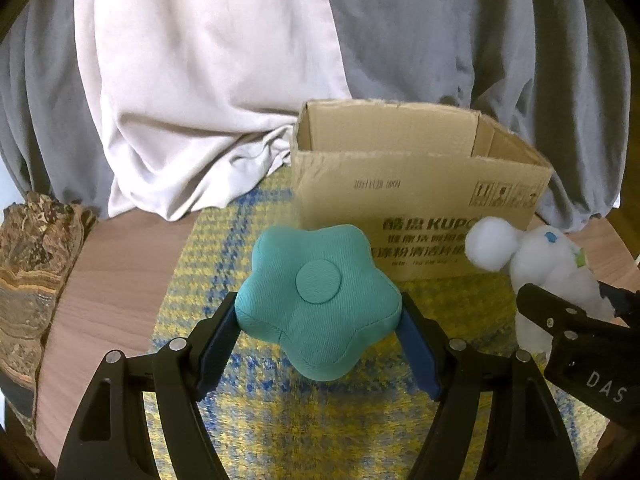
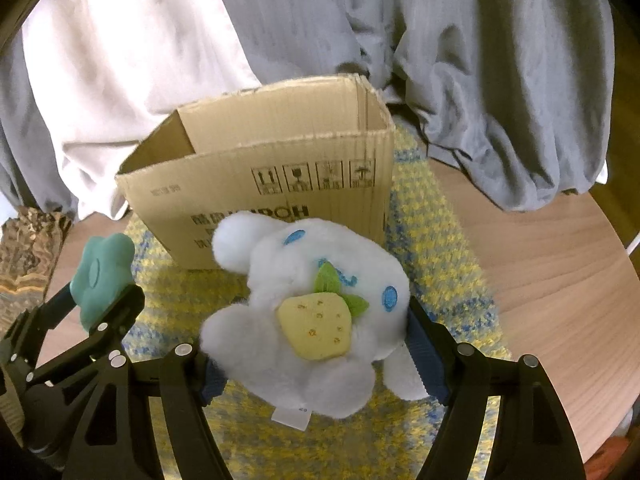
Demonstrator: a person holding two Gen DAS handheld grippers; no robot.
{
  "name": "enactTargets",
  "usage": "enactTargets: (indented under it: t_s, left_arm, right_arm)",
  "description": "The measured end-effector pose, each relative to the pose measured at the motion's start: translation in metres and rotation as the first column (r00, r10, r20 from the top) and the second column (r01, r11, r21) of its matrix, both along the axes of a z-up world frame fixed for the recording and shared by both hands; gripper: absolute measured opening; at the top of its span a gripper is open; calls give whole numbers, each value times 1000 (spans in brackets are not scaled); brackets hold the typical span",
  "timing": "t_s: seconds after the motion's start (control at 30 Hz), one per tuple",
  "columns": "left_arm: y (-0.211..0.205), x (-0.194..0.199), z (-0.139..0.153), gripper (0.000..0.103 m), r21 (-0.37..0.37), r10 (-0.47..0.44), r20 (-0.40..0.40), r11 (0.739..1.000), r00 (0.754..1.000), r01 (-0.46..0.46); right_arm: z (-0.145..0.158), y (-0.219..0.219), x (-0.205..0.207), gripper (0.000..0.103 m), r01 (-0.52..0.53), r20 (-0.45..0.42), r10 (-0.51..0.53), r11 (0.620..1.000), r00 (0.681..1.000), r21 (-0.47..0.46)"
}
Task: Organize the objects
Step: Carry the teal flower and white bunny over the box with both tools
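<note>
The left gripper [image 1: 318, 322] is clamping the teal star cushion [image 1: 318, 300] and the right gripper [image 2: 308, 360] the white plush [image 2: 316, 312], both near the far cardboard box [image 1: 416, 192], likely carrying them over its rim next.

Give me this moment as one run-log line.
left gripper: shut on teal star cushion | right gripper: shut on white plush toy | cardboard box: open, behind both | nothing boxed visible

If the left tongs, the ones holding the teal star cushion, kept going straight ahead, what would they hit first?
Most likely the front wall of the open cardboard box, which stands just beyond the teal star cushion held in the left tongs. Depth is hard to judge here.
</note>
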State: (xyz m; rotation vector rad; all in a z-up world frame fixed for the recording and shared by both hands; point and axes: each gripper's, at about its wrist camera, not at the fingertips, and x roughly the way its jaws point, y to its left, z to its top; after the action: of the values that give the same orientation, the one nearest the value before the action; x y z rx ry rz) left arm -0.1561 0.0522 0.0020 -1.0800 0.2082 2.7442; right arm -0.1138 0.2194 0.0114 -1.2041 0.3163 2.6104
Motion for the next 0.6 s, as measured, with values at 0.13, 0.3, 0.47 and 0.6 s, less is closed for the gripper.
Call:
enactTargets:
  t_s: [0.13, 0.3, 0.47, 0.6]
  left_arm:
    - [1, 4, 11, 75, 5, -4, -18, 1000, 1000, 4]
    - [3, 9, 24, 75, 14, -11, -40, 1000, 999, 11]
    - [4, 12, 38, 75, 22, -15, -66, 1000, 998, 16]
    - [6, 12, 48, 75, 23, -20, -84, 999, 996, 22]
  right_arm:
    - [11, -3, 3, 76, -1, -23, 1, 1000, 1000, 5]
    - [26, -4, 7, 76, -1, -56, 2, 1000, 998, 15]
    - [41, -3, 9, 76, -1, -86, 2, 1000, 996, 15]
    - [55, 0, 9, 75, -2, -111, 5, 1000, 994, 22]
